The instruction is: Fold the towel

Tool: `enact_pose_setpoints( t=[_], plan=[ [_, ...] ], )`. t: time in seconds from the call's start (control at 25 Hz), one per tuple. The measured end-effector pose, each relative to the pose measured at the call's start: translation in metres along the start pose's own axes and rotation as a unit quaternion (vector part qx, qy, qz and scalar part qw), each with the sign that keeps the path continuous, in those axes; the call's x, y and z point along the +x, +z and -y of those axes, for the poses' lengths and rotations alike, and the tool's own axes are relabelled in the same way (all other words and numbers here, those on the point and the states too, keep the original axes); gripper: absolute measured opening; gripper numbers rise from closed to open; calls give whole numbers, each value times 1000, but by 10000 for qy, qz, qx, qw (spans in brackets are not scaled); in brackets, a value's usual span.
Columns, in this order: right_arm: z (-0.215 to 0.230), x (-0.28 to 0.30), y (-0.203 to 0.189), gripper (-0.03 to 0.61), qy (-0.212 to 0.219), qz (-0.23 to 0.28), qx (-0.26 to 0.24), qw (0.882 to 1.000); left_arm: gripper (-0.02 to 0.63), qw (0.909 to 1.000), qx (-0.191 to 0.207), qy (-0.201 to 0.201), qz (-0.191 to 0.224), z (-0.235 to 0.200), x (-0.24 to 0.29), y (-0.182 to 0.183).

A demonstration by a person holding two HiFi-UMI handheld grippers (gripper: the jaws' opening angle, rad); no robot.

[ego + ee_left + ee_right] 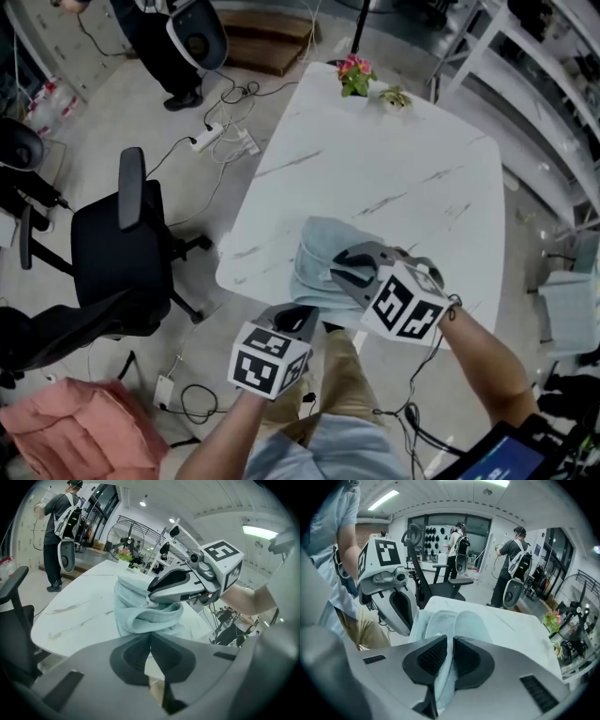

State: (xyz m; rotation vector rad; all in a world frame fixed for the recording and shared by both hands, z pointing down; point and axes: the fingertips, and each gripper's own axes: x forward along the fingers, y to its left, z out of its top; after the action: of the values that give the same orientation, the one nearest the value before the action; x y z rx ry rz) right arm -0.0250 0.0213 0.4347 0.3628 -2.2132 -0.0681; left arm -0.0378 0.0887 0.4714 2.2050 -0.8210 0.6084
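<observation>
A light blue towel (323,251) lies bunched at the near edge of the white marble table (394,169). My right gripper (343,272) is over the towel's near part and is shut on a raised fold of it; in the right gripper view the cloth (454,623) runs up between the pads (433,656). My left gripper (306,317) is shut at the table's near edge, left of the right one. In the left gripper view its tips (150,634) meet right at the towel's (140,616) lower edge; whether they pinch cloth I cannot tell.
A pink flower pot (354,75) and a small plant (395,97) stand at the table's far edge. A black office chair (117,244) is left of the table, a pink cushion (75,436) lower left. Cables and a power strip (220,136) lie on the floor.
</observation>
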Motion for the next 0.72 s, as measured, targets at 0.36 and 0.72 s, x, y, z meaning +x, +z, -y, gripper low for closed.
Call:
enact_pose_setpoints(
  t=[0.36, 0.72],
  plan=[
    [-23, -32, 32, 29, -196, 491, -692, 9962, 8, 10000, 76, -40, -49, 1, 10, 1],
    [-74, -20, 21, 29, 4, 327, -1290, 9911, 8, 9999, -55, 26, -119, -4, 16, -10]
  ],
)
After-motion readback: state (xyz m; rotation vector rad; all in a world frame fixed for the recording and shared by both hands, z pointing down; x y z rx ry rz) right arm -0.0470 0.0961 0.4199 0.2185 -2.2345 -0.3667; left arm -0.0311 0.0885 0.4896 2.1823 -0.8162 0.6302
